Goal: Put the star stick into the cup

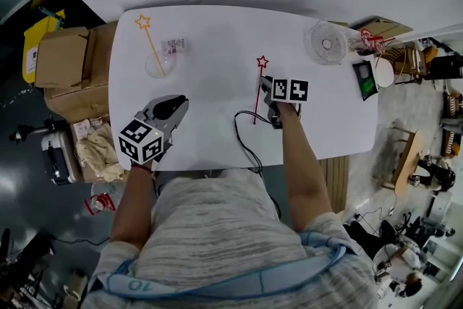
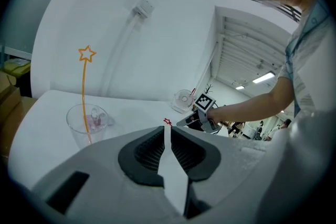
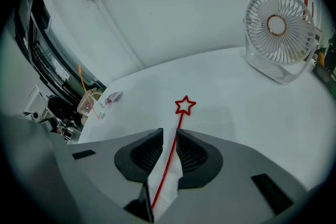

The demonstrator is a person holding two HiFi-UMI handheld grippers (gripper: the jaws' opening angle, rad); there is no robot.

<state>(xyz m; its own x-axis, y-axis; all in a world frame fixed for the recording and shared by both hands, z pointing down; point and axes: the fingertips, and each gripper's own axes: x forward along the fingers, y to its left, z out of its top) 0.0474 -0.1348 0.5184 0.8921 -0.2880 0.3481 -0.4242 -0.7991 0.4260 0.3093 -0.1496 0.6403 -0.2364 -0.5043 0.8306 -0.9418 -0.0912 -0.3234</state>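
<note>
A red star stick [image 1: 257, 92] lies on the white table [image 1: 210, 83], its star end [image 3: 184, 105] pointing away from me. My right gripper [image 1: 266, 83] sits low over it. The stick runs through the narrow gap between its jaws [image 3: 169, 135], which stand slightly apart around it. A clear cup [image 1: 160, 64] stands at the far left of the table with an orange star stick [image 1: 149, 37] leaning in it. Both also show in the left gripper view, the cup [image 2: 86, 124] and the orange stick [image 2: 83, 86]. My left gripper [image 1: 178, 103] hovers near the front left, shut and empty [image 2: 167, 132].
A small white fan [image 1: 326, 42] stands at the far right of the table. A black cable [image 1: 247, 140] curls near the front edge. A small pink packet [image 1: 174, 45] lies by the cup. Cardboard boxes [image 1: 61, 58] are stacked off the table's left side.
</note>
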